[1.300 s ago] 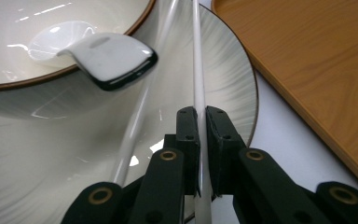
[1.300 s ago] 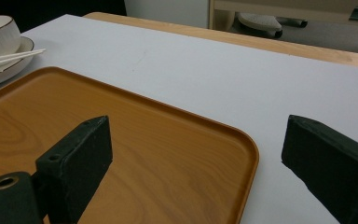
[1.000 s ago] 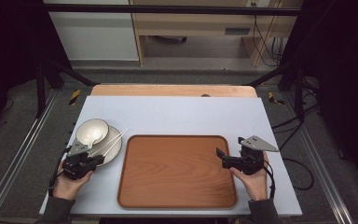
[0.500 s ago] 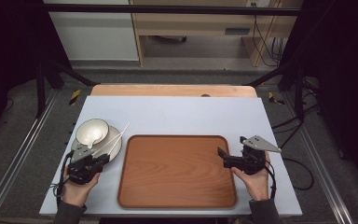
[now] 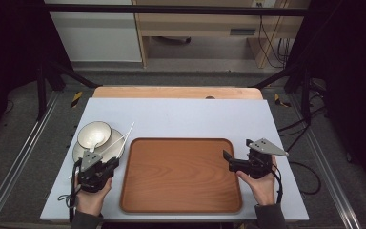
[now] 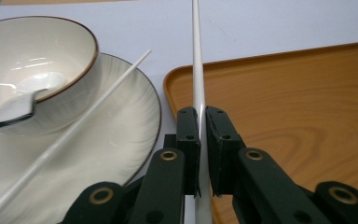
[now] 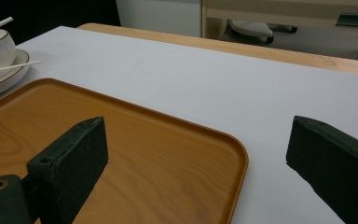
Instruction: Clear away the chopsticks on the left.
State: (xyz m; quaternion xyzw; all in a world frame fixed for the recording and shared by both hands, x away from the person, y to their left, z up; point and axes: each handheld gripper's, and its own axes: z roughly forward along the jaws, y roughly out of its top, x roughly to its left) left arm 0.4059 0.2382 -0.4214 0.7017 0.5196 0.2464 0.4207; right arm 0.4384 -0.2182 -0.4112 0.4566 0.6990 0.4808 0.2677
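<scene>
A pale blue table top [image 5: 190,114] is filling the bench, with a dim workshop floor and shelving lying beyond its far edge. On it a wooden tray [image 5: 181,174] is sitting between the 2 hands, bare of any load.

The left gripper [image 5: 108,164] is pinching 1 white chopstick [image 6: 198,84] between its jaws, which are standing almost together with only the stick's thickness between the pads. The stick is running straight out ahead of the jaw tips, above the tray's near corner. This looks like the carry step: the chopstick is lifted clear of the dishes and is probably heading for the tray. The next move calls for swinging the stick over the tray floor, lowering it flat, then easing the jaws apart so it is not rolling off.

To the left of those jaws a shallow plate [image 6: 135,116] is holding a bowl [image 6: 42,56], and a spoon [image 6: 16,109] is lying in the bowl, its handle end over the rim. A 2nd chopstick [image 6: 74,128] is resting slantwise across the plate, just beside the bowl.

The right gripper [image 5: 229,160] is waiting with its jaws wide apart and nothing between them, the tray's far right corner lying ahead of them.
</scene>
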